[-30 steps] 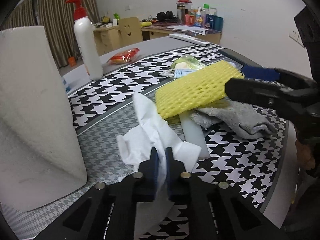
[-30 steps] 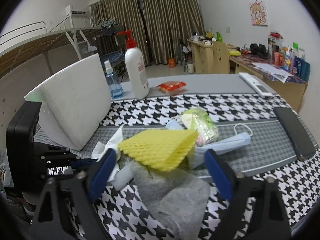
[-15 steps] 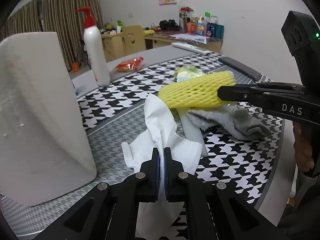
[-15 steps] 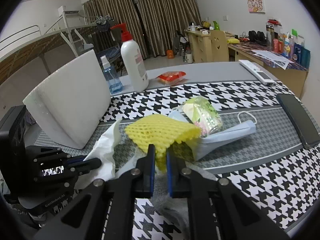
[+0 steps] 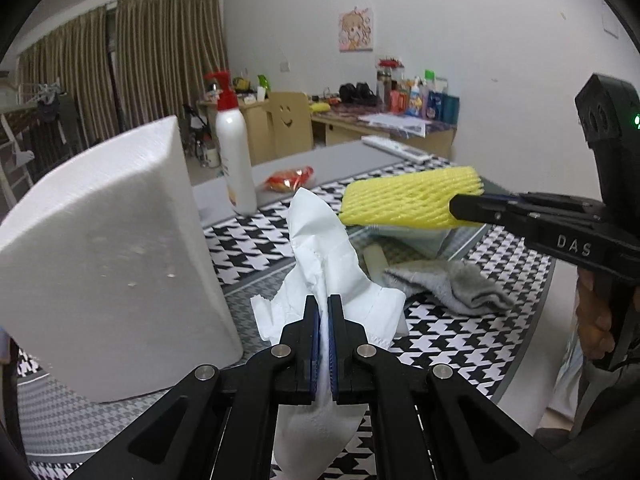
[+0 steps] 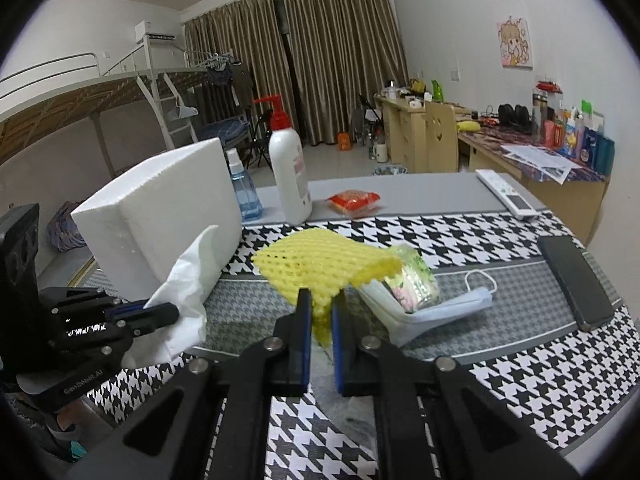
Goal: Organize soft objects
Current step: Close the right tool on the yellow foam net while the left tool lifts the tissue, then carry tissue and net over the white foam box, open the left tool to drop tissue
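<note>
My left gripper (image 5: pixel 324 312) has its two fingers (image 5: pixel 311 320) pinched nearly together, with only a thin slit between the blue pads, clamped on white tissue (image 5: pixel 320 248) that it holds up off the tabletop (image 5: pixel 460 344). My right gripper (image 6: pixel 320 312) is likewise closed, its fingers (image 6: pixel 303 320) squeezing the edge of yellow foam netting (image 6: pixel 320 260) held in the air. In the left wrist view the right gripper (image 5: pixel 456 210) reaches in level from the right side, and the bare hand (image 5: pixel 596 320) wrapped around its handle shows at the frame edge. In the right wrist view the left gripper (image 6: pixel 168 312) points in from the left.
</note>
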Motion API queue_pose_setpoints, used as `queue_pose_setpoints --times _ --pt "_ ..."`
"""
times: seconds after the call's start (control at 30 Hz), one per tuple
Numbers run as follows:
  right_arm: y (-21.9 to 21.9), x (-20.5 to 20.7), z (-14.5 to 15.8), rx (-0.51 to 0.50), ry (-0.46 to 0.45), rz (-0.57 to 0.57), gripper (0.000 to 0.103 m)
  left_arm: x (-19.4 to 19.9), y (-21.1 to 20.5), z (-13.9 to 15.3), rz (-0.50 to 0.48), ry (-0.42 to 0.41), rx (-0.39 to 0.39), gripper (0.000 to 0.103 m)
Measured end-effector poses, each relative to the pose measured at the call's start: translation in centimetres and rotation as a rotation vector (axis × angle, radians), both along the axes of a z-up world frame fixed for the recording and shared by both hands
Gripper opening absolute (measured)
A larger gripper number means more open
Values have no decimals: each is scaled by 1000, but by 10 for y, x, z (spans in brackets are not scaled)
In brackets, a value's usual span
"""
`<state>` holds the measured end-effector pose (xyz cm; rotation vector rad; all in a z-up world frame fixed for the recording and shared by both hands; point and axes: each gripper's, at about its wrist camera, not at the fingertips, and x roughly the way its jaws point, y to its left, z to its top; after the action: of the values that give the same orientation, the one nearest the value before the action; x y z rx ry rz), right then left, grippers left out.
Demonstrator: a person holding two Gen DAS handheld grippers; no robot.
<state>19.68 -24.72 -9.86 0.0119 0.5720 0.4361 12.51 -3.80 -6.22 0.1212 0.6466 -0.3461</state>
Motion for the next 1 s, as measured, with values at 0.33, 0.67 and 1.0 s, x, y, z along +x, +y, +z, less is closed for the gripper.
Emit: queue_pose_setpoints --times 0.33,0.67,1.0 --pt "4 -10 19 9 -72 11 12 -16 9 26 21 -78 -11 4" --pt "3 -19 37 18 -142 10 12 -25 14 57 26 -168 -30 4" --pt "8 -27 54 30 -202 25 12 -27 15 81 54 -230 -50 4"
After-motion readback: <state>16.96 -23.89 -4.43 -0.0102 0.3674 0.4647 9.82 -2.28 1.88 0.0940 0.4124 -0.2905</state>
